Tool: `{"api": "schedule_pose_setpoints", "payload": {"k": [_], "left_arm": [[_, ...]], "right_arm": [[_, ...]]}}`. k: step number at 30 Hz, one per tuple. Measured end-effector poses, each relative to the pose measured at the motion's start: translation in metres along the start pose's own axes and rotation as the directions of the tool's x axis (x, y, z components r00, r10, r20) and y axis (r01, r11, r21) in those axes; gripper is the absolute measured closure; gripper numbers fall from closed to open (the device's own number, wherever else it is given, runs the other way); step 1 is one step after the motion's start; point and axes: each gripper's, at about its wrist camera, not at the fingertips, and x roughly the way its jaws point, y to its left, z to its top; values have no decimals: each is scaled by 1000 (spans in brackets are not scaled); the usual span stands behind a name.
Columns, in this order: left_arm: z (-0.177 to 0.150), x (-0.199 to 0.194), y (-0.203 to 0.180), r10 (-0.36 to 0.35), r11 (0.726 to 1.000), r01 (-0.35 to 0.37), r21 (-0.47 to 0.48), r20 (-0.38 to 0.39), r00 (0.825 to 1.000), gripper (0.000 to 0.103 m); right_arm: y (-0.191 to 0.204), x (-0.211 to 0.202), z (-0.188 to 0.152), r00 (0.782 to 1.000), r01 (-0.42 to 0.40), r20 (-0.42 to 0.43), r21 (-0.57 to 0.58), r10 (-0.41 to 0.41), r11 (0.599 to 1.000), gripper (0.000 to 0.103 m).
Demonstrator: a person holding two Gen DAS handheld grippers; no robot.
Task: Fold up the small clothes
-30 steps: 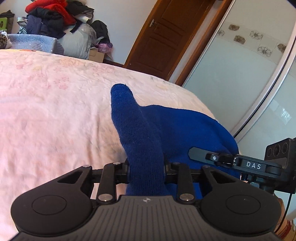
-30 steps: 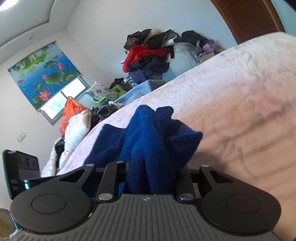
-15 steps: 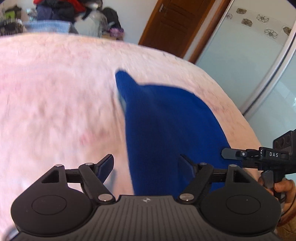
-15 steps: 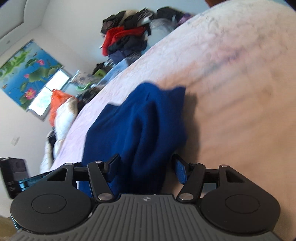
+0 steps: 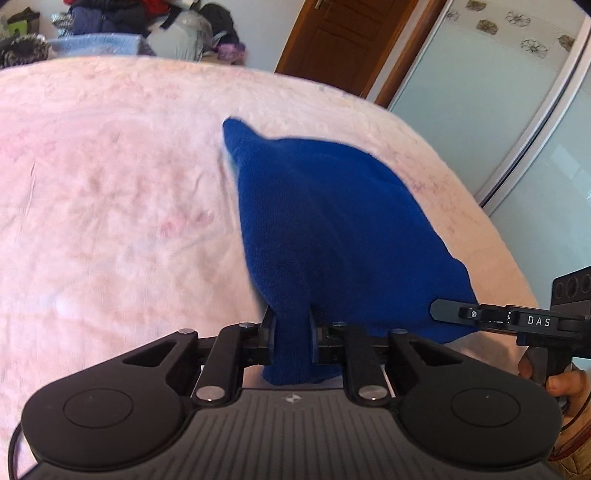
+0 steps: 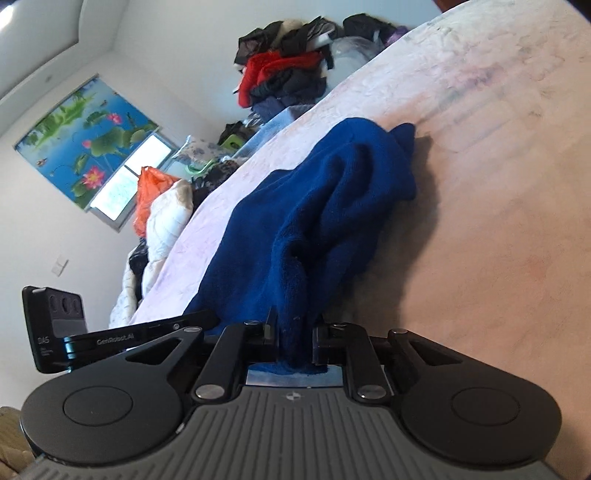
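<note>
A dark blue knitted garment [image 5: 332, 221] lies on the pink bed cover [image 5: 110, 184], its pointed end toward the far side. My left gripper [image 5: 291, 325] is shut on the garment's near edge, cloth pinched between the jaws. In the right wrist view the same blue garment [image 6: 325, 206] is bunched and folded over itself. My right gripper [image 6: 293, 332] is shut on its near edge too. The right gripper's body shows at the right of the left wrist view [image 5: 517, 321], beside the garment's corner.
A pile of clothes [image 6: 288, 74] sits past the bed's far end, by a wooden door [image 5: 332, 33]. A glass wardrobe door [image 5: 498, 110] runs along the right. Bags and bedding [image 6: 159, 206] lie under a window.
Half a second ago both grippers were open around the garment. Both have now shut on its near edge again, each at a new spot.
</note>
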Motion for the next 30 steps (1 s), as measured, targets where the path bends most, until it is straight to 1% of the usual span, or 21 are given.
{"api": "schedule_pose_setpoints", "payload": {"k": [2, 4, 5, 6, 7, 8, 9, 11, 12, 13, 15, 17, 18, 19, 20, 22, 24, 26, 27, 28, 30], "left_arm": [[-6, 2, 0, 23, 1000, -23, -17, -3, 1000, 85], [-11, -1, -5, 57, 998, -57, -15, 18, 998, 81], [-13, -3, -8, 76, 997, -76, -9, 28, 997, 76], [-15, -4, -11, 96, 995, -96, -4, 34, 995, 74], [-18, -5, -14, 119, 993, -119, -1, 39, 992, 71], [-20, -6, -16, 138, 990, -138, 0, 44, 990, 66], [-23, -6, -18, 155, 988, -155, 1, 52, 987, 63], [-30, -6, -23, 199, 980, -200, 10, 71, 977, 51], [-32, -6, -25, 222, 975, -224, 15, 78, 972, 48], [-35, -7, -28, 242, 969, -245, 18, 89, 966, 46], [-39, -8, -32, 265, 963, -269, 23, 103, 959, 45], [-42, -9, -34, 281, 959, -284, 17, 103, 954, 42], [-43, -10, -35, 284, 958, -287, 16, 105, 953, 42], [-44, -10, -36, 290, 956, -293, 16, 109, 951, 42], [-45, -10, -37, 298, 953, -302, 17, 113, 948, 42], [-47, -8, -42, 318, 946, -323, 26, 120, 940, 42], [-49, -8, -48, 342, 936, -350, 43, 129, 931, 42], [-53, -7, -53, 357, 928, -367, 60, 132, 925, 41], [-55, -7, -55, 363, 925, -374, 69, 132, 922, 39], [-56, -7, -56, 369, 922, -380, 72, 130, 920, 33], [-59, -5, -57, 380, 918, -391, 75, 122, 917, 31]], "right_arm": [[7, -1, -4, 994, 112, 5, -44, -112, 993, 70], [23, -9, -9, 978, 205, 58, -100, -200, 974, 63], [35, -15, -12, 956, 284, 110, -139, -271, 949, 57], [49, -20, -16, 926, 365, 172, -186, -336, 912, 58], [62, -24, -21, 898, 424, 231, -226, -374, 877, 57], [73, -26, -26, 887, 443, 270, -258, -376, 859, 57], [82, -26, -30, 893, 428, 282, -288, -352, 857, 57], [92, -19, -36, 921, 370, 255, -343, -294, 863, 57], [95, -12, -39, 931, 352, 230, -366, -283, 861, 53], [93, -6, -41, 935, 348, 203, -378, -290, 858, 55], [88, 8, -42, 922, 388, 153, -368, -356, 845, 55], [87, 9, -49, 893, 450, 173, -364, -415, 815, 55], [93, 6, -51, 890, 456, 191, -364, -414, 812, 54], [97, 1, -53, 896, 444, 206, -365, -395, 818, 52], [103, -3, -57, 903, 427, 215, -370, -371, 825, 47], [105, -1, -60, 907, 420, 218, -399, -360, 815, 36], [99, 10, -59, 896, 444, 188, -403, -403, 800, 35], [95, 10, -61, 884, 467, 171, -349, -435, 812, 34], [97, 6, -61, 886, 463, 183, -335, -425, 821, 33], [99, 1, -63, 891, 453, 193, -331, -410, 828, 33], [104, -4, -64, 898, 439, 201, -330, -392, 835, 27]]}}
